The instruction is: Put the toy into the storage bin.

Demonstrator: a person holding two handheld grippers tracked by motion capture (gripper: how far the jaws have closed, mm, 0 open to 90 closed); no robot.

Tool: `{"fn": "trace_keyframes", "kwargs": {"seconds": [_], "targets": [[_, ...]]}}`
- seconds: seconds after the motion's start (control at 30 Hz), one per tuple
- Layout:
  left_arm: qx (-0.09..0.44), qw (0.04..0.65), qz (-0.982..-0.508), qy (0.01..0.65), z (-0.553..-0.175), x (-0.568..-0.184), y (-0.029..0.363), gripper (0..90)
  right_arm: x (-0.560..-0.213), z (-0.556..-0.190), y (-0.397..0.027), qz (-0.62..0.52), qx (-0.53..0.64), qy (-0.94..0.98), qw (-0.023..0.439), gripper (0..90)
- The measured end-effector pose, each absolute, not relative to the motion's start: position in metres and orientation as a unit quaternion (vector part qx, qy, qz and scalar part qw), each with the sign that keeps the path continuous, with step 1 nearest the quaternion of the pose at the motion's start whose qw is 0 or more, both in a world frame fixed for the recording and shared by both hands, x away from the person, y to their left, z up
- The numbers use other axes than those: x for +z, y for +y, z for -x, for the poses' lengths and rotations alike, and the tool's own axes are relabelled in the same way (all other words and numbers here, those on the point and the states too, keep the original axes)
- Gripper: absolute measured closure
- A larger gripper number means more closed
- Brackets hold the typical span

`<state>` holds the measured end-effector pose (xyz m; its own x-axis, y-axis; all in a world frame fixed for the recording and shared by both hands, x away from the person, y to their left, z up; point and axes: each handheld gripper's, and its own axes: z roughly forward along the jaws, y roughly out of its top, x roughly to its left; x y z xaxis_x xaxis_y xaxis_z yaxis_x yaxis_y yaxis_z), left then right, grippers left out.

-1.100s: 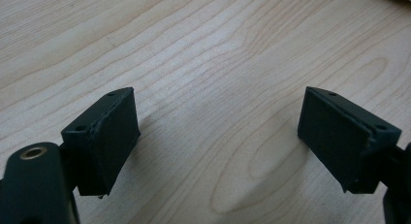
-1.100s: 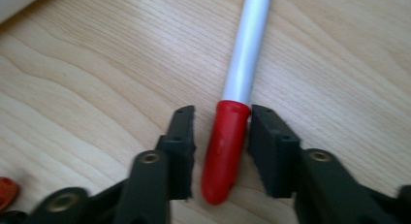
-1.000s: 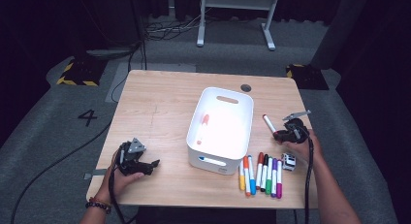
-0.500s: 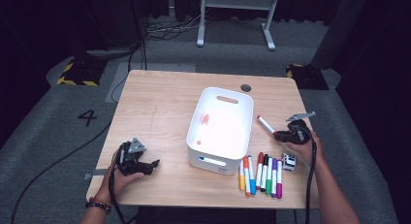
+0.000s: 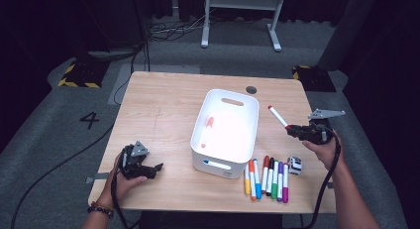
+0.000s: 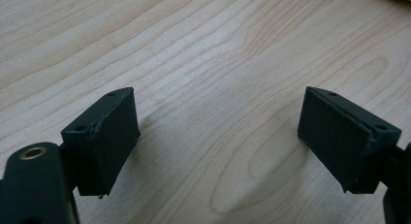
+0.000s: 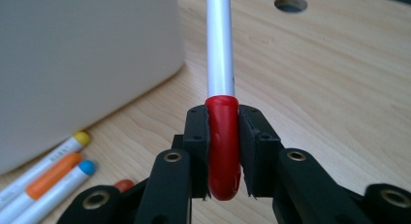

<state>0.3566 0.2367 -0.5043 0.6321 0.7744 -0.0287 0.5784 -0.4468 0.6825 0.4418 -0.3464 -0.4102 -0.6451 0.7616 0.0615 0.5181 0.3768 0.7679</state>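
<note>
My right gripper (image 5: 292, 130) is shut on a white marker (image 5: 279, 118) with red ends and holds it in the air just right of the white bin (image 5: 233, 94). The marker points up and toward the bin. In the right gripper view the pads of the right gripper (image 7: 223, 120) clamp the marker's red end (image 7: 223, 151), and its white barrel (image 7: 220, 49) runs away from me. My left gripper (image 5: 156, 168) rests on the table near the front left. Its fingers (image 6: 104, 136) stand wide apart over bare wood.
An orange-red marker (image 5: 208, 130) lies inside the bin. Several coloured markers (image 5: 265, 177) lie in a row in front of the bin's right corner, with a small black-and-white object (image 5: 295, 164) beside them. A cable hole (image 5: 251, 89) sits behind the bin.
My right gripper has risen off the table with the marker in its grip, and the marker's far tip now sits higher beside the bin. The left gripper has stayed put.
</note>
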Motion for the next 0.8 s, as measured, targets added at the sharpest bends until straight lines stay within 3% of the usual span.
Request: {"fn": "trace_keyframes", "kwargs": {"seconds": [0.4,0.8], "targets": [[0.145,0.337,-0.838,0.404,-0.357,-0.504,0.237,14.8,-0.363,-0.420,-0.321,-0.325,0.440,0.819,0.171,75.1],[0.147,0.337,-0.838,0.403,-0.357,-0.504,0.237,14.8,-0.339,-0.410,-0.293,-0.280,0.453,0.830,0.165,75.1]]}}
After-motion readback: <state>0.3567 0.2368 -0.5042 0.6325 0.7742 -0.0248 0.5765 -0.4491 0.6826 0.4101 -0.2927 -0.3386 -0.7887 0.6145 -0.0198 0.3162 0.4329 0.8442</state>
